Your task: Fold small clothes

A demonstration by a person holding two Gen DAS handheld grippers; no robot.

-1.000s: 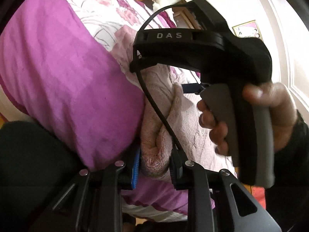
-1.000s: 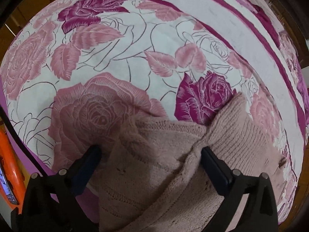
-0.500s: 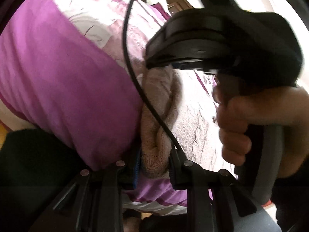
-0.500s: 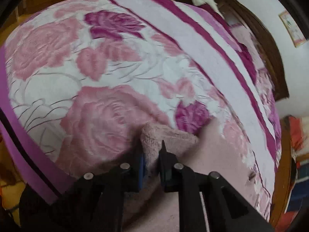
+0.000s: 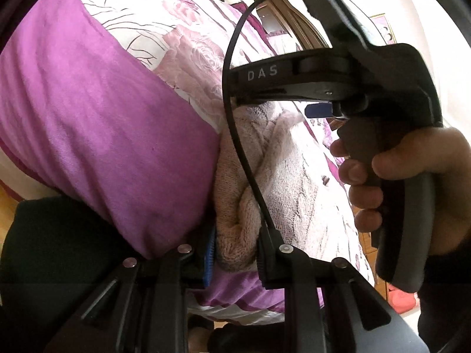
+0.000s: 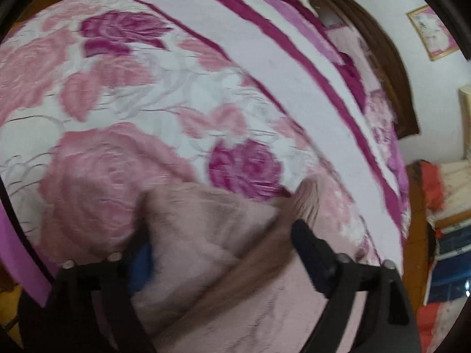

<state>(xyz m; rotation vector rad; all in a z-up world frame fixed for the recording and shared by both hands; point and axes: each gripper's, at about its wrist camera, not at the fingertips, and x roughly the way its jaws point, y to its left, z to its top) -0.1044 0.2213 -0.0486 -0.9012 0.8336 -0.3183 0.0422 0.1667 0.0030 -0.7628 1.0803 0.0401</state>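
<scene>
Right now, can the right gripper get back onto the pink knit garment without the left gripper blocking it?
Probably yes. The right gripper, jaws opening, sits right over the pink knit garment; the left gripper pinches another bunch.

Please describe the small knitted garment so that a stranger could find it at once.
Look at the bed with the rose-patterned cover. Near its purple edge lies the dusty-pink knitted garment, one bunched end pinched in the left tool. Alone there it is plain and fuzzy, not printed.

Sweater (image 5: 235, 206): fuzzy pink knit — soft, matt
Bedspread (image 6: 188, 94): woven cloth, raised rose pattern
Left gripper (image 5: 235, 253): matt black plastic — metal rivets
Headboard (image 6: 391, 67): dark wood
</scene>
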